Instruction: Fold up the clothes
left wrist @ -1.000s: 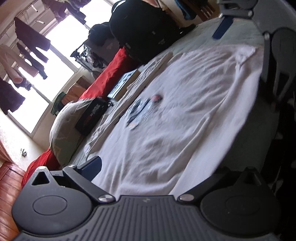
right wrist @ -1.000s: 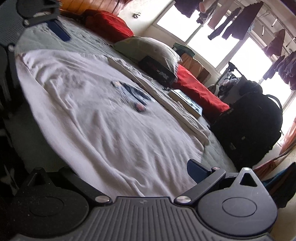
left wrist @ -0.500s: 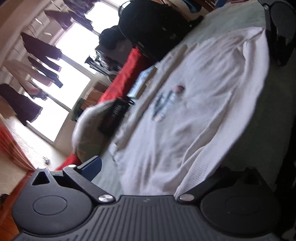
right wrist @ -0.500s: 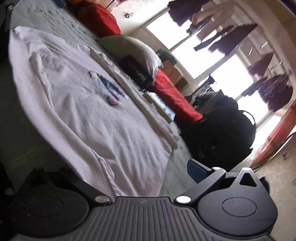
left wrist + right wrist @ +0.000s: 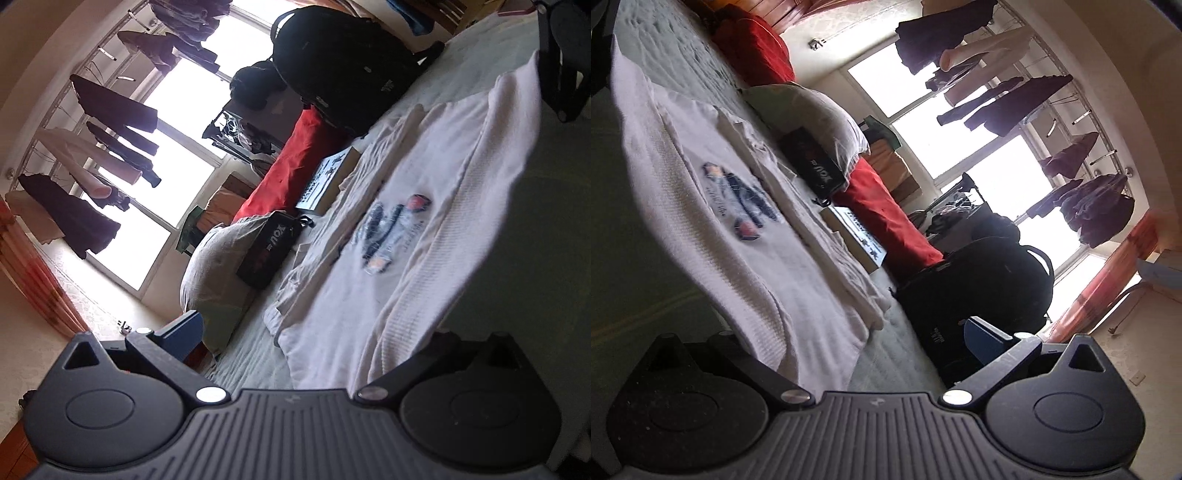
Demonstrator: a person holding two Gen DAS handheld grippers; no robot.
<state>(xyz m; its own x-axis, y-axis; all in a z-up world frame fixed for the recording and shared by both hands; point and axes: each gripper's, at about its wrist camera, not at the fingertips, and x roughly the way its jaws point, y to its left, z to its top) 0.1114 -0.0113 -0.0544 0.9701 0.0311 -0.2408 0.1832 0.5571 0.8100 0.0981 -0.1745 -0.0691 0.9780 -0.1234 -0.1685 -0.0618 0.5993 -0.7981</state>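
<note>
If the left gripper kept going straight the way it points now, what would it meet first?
Probably the white shirt: the left gripper points along it, its raised near edge right ahead. Depth is unclear.

Readable only in part: white letters, seen upside down, on the black box (image 5: pixel 266 248) beside the grey pillow (image 5: pixel 218 266), something like "YOU" or "NOX", likewise in the right wrist view (image 5: pixel 816 168). Small white mark on the black backpack (image 5: pixel 386 86), illegible. Faint script beside the printed figure on the white T-shirt (image 5: pixel 720 206), too blurred to read.
</note>
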